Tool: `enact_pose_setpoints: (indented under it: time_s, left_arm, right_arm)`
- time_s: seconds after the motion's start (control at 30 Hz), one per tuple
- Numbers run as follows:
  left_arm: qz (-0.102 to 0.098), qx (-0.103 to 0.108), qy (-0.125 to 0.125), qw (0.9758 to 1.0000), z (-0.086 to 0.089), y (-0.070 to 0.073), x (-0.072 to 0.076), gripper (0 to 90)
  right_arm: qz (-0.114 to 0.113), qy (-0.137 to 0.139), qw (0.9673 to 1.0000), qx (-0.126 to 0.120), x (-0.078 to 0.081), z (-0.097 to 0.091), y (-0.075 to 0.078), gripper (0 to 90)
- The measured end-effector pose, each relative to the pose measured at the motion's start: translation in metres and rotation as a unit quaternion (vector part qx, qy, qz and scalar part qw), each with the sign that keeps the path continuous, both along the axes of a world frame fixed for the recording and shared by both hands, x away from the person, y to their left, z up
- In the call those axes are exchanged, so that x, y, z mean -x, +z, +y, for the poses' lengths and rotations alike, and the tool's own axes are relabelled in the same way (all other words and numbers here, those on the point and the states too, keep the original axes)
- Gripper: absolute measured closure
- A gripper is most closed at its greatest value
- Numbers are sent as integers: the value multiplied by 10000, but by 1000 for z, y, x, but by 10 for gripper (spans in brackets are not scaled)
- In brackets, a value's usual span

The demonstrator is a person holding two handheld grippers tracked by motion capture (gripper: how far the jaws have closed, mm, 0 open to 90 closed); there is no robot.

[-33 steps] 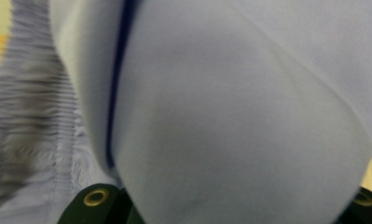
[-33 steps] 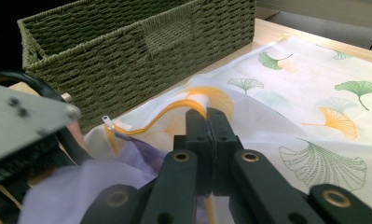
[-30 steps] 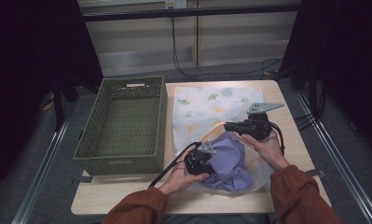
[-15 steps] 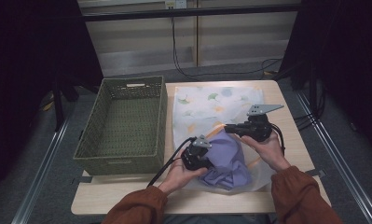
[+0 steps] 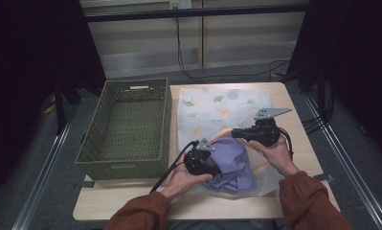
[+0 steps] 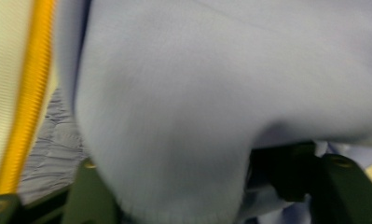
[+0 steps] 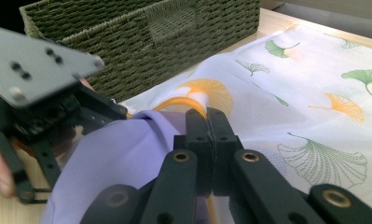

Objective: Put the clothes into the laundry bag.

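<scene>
Meanwhile, the lilac garment (image 5: 234, 160) is lying bunched inside a printed mesh bag (image 5: 220, 103) with an orange zip, on the table (image 5: 294, 120) beside the green wicker basket (image 5: 126, 129) (nothing is sitting in it). The left gripper (image 5: 208, 165) is pushing into the cloth, its jaws having just been opening around a fold. The right gripper (image 7: 210, 140) is clamping tight on the bag's zipped edge.
</scene>
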State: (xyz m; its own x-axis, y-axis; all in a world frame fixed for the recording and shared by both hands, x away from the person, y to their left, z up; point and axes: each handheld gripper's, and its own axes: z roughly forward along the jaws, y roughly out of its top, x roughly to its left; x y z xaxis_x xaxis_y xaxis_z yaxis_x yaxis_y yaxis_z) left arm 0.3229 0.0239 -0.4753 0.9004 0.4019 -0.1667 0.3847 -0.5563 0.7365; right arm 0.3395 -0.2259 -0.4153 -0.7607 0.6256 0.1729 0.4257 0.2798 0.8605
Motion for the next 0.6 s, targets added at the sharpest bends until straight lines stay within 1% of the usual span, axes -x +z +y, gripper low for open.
enact_pose_setpoints:
  time_s: [0.03, 0.1, 0.13, 0.2, 0.23, 0.27, 0.3, 0.33, 0.37, 0.4, 0.43, 0.47, 0.5, 0.53, 0.57, 0.6]
  left_arm:
    - [-12, 33, 8, 10000, 2, 3, 1, 341]
    - [9, 174, 23, 9998, 5, 7, 2, 297]
    - [-23, 161, 39, 9999, 7, 11, 3, 276]
    - [35, 282, 27, 9996, 10, 17, 6, 259]
    - [18, 271, -35, 9996, 12, 20, 8, 272]
    - [-71, 198, -49, 9998, 14, 25, 10, 273]
    - [-124, 218, -24, 9997, 16, 29, 10, 268]
    - [-74, 294, -24, 9995, 19, 33, 10, 267]
    - [-100, 376, -7, 9992, 21, 37, 12, 263]
    - [-196, 396, 0, 9990, 22, 41, 15, 262]
    - [-212, 417, -52, 9989, 24, 44, 18, 247]
    - [-368, 513, -28, 9980, 25, 47, 22, 244]
    - [-449, 596, -44, 9972, 26, 51, 25, 258]
    - [-434, 599, -78, 9972, 26, 54, 27, 259]
    - [-475, 606, -58, 9970, 27, 57, 29, 254]
    - [-471, 658, -82, 9967, 29, 58, 30, 253]
  right_arm:
    - [8, 9, 10000, -5, 0, 0, -1, 900]
    - [18, 0, 10000, 14, 0, 1, -1, 900]
    - [18, 2, 10000, 11, 0, 1, -1, 900]
    - [10, -1, 10000, 4, 0, 0, -1, 900]
    - [7, 20, 10000, 8, 0, 0, -1, 900]
    - [8, 38, 10000, 18, 0, 0, -1, 900]
    - [7, 24, 10000, 23, 0, 0, -1, 900]
    - [9, 9, 10000, 12, 0, 0, -1, 900]
    - [15, 7, 10000, 3, 0, -1, 0, 900]
    - [12, 7, 10000, 6, 0, -1, 0, 900]
    - [10, 3, 10000, 8, 0, -1, 0, 900]
    - [13, -4, 10000, -4, 0, -2, 0, 900]
    - [11, -8, 10000, 1, 0, -2, 0, 900]
    - [8, -4, 10000, 5, 0, -1, 0, 900]
    - [1, 4, 10000, 14, 0, -1, 0, 900]
    - [-1, 5, 10000, 19, 0, -1, 0, 900]
